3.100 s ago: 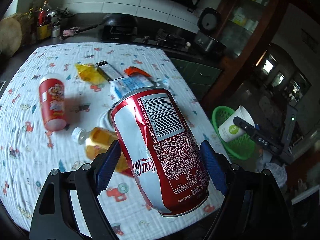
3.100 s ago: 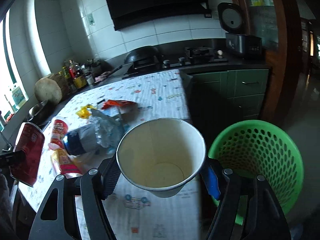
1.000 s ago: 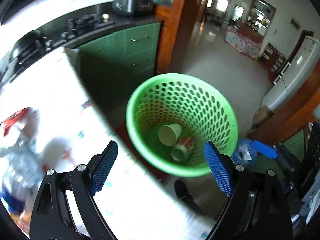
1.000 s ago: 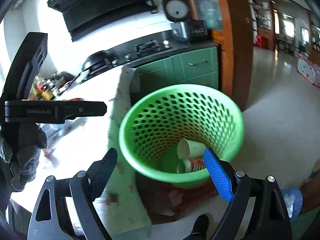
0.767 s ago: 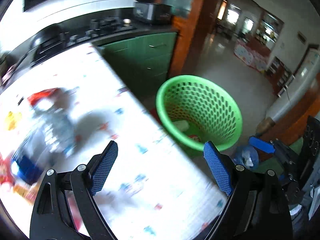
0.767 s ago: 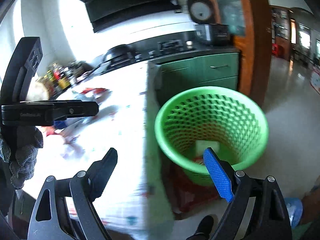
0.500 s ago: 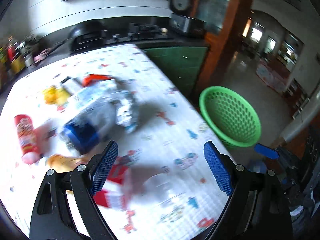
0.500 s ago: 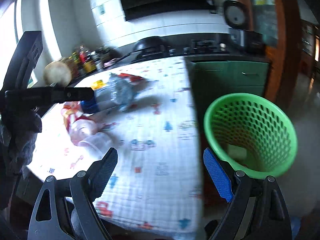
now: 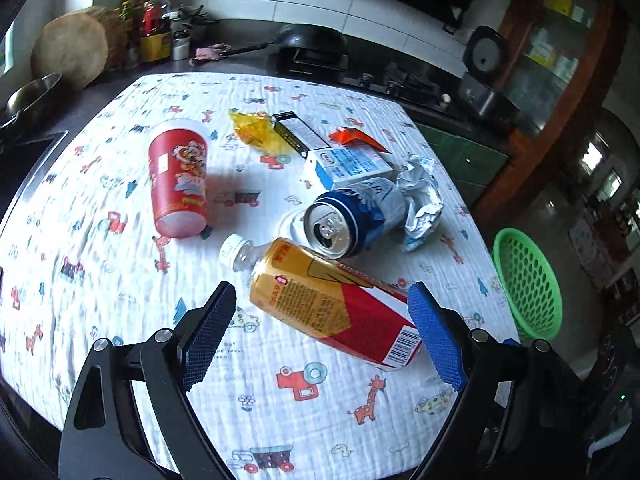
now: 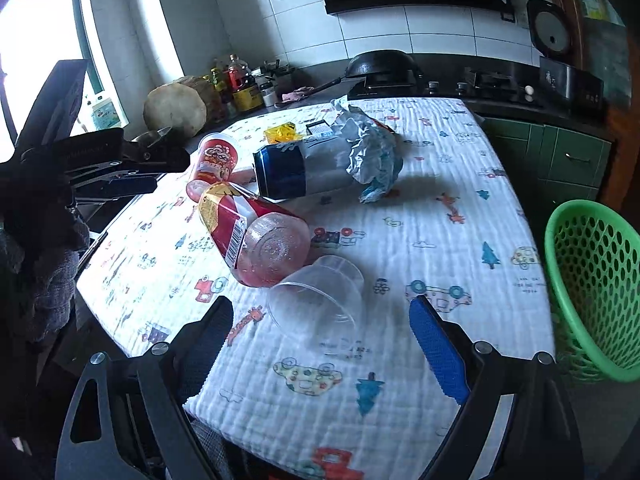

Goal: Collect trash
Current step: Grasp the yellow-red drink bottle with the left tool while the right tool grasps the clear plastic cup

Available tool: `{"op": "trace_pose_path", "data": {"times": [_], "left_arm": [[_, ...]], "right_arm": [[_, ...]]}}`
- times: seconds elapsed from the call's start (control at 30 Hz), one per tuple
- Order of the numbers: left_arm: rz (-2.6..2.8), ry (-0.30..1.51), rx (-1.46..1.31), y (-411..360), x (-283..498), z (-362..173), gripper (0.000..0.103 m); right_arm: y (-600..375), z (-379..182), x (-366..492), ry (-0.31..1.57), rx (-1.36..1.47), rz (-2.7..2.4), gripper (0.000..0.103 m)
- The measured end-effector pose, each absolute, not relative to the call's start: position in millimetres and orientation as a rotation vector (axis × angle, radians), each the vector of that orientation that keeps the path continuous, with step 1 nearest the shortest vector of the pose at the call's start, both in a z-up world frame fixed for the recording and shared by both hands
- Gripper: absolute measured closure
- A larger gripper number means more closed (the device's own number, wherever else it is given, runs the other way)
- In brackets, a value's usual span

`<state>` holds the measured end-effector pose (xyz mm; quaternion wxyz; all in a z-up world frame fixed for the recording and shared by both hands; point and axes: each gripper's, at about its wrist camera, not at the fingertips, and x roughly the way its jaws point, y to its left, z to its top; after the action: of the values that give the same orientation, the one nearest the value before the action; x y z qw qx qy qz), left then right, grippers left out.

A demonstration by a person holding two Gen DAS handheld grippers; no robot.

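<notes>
Trash lies on the patterned tablecloth (image 9: 100, 264). My left gripper (image 9: 320, 340) is open and empty, just above a lying yellow and red drink bottle (image 9: 332, 300). Beyond it are a blue can (image 9: 348, 220), crumpled foil (image 9: 422, 200), a milk carton (image 9: 348, 164), a red snack tube (image 9: 178, 184) and a yellow wrapper (image 9: 256, 132). My right gripper (image 10: 320, 344) is open and empty, close above a clear plastic cup (image 10: 320, 300) lying on its side next to the bottle (image 10: 256, 240). The green basket (image 10: 592, 284) stands on the floor to the right of the table.
A stove with a wok (image 10: 380, 64) and a rice cooker (image 10: 560, 52) line the counter behind the table. Bottles and a round wooden block (image 9: 72, 52) stand at the back left. Green cabinets (image 10: 560, 160) are beside the basket. The left gripper's body (image 10: 80, 160) shows at the left of the right wrist view.
Both grippers held a cola can and a paper cup, then both lay in the basket. Both have since swung back from the basket to the table and hang open over the trash.
</notes>
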<state>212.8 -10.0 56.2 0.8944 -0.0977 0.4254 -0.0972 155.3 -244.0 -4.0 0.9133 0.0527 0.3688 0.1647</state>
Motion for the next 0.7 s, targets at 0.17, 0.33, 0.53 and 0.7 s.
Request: {"op": "trace_pose_path", "data": {"times": [0.17, 0.33, 0.53, 0.7], "left_arm": [[-0.135, 0.913, -0.318, 2, 212, 43, 0.015], [-0.092, 0.961, -0.442, 4, 218, 27, 0.013], [-0.065, 1.004, -0.567, -1, 229, 10, 0.013], [-0.076, 1.026, -0.676, -7, 238, -3, 0.012]], "right_arm": [[-227, -17, 171, 0.78, 0.143, 0.295, 0.016], [-222, -31, 184, 0.801, 0.135, 0.229, 0.018], [-231, -42, 188, 0.839, 0.169, 0.24, 0.031], [-239, -42, 186, 0.838, 0.191, 0.254, 0.041]]}}
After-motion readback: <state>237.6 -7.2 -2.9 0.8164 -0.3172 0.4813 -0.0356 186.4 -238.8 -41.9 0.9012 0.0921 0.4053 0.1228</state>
